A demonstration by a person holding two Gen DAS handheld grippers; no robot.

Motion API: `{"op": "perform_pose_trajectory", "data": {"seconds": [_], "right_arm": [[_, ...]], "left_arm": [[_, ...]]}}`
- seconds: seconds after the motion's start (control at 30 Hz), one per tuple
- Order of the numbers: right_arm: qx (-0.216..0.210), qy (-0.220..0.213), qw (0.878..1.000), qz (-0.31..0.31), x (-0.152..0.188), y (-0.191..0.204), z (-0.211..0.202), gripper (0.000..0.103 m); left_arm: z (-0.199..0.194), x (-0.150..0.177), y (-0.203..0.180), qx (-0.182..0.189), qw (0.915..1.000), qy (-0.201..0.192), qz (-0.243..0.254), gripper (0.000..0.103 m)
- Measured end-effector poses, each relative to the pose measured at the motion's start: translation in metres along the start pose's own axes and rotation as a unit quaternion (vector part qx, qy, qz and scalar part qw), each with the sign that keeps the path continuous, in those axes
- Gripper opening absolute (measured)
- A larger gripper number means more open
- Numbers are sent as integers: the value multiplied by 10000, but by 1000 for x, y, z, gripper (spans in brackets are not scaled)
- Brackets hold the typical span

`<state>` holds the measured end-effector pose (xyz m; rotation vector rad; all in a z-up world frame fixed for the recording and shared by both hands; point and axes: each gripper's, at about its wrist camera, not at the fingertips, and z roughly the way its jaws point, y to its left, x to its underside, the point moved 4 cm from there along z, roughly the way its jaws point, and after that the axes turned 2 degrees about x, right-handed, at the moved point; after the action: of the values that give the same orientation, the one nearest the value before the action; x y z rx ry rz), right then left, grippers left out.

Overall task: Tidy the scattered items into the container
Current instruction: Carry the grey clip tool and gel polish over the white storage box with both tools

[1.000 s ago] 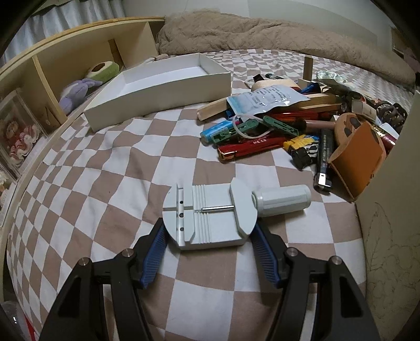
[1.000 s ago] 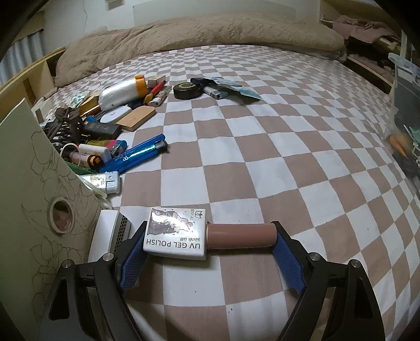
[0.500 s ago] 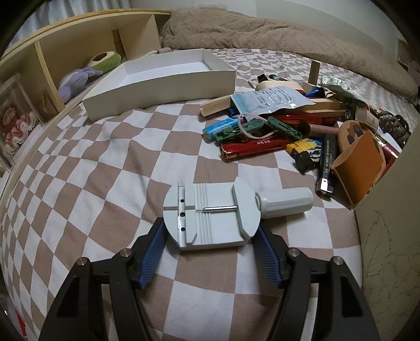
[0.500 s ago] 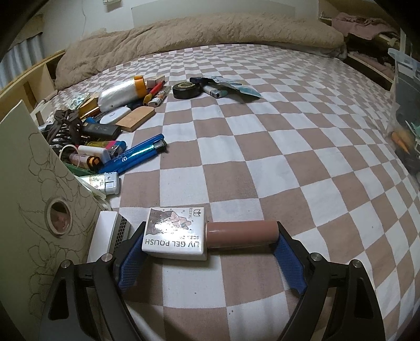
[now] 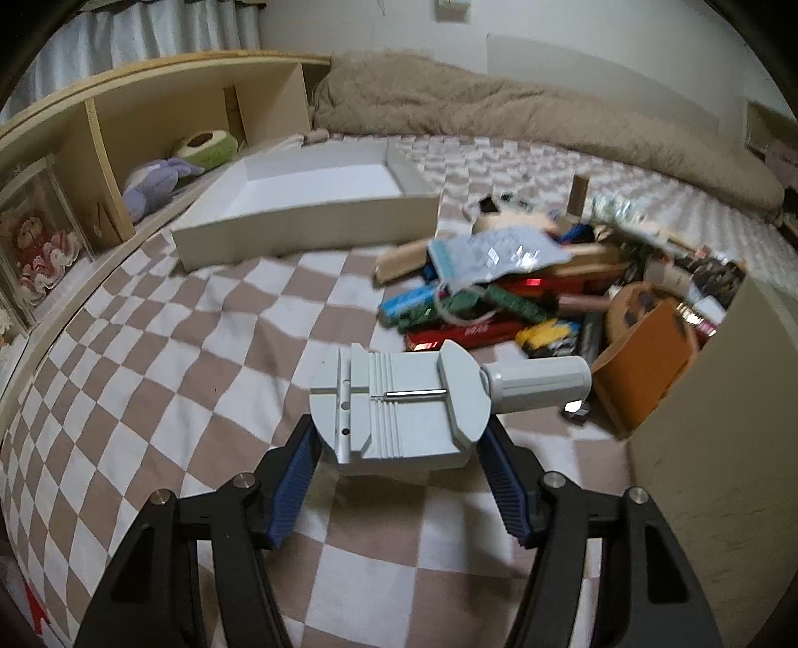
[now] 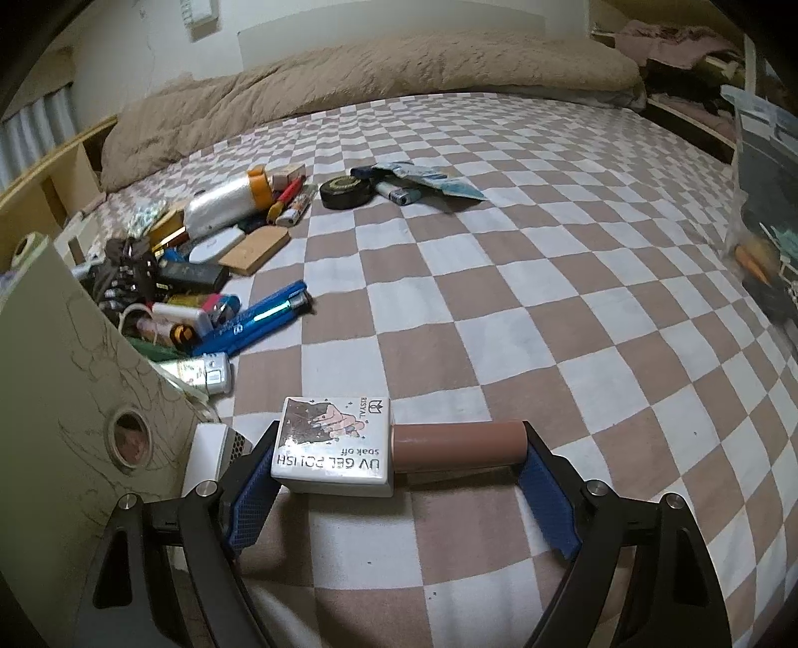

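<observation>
We hold two things: our left tool pinches one grey plastic watch-link remover, handle pointing right; our right tool pinches one white-boxed gel polish bottle crosswise, cap rightward, above the checkered bed; one white cardboard tray sits beyond.

Item pile motion-blurred, plastic bag cut off at frame edge, bag contents indistinct

We see a bed covered in a brown-and-white checked sheet, with a rumpled beige duvet bunched along its far edge against a pale wall. Along the bed's left side runs a light wooden shelf unit with open cubbies holding plush toys, and white curtains hang above it. The indoor light is dim and even.
</observation>
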<state>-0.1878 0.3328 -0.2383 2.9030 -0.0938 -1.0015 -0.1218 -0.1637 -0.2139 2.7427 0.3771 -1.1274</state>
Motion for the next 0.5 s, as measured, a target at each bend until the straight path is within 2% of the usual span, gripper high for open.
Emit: {"op": "perform_pose_trajectory", "data": {"seconds": [0.23,0.5], "right_arm": [[-109,-541,9981,274,-12,-10,-33,87],[-373,-972,9944,183,-18,-2,-71,87]], "left_arm": [[-38,-9,0,108,9983,-520,-220,64],[-79,-18,-15,393,9953,-841,-280,64]]}}
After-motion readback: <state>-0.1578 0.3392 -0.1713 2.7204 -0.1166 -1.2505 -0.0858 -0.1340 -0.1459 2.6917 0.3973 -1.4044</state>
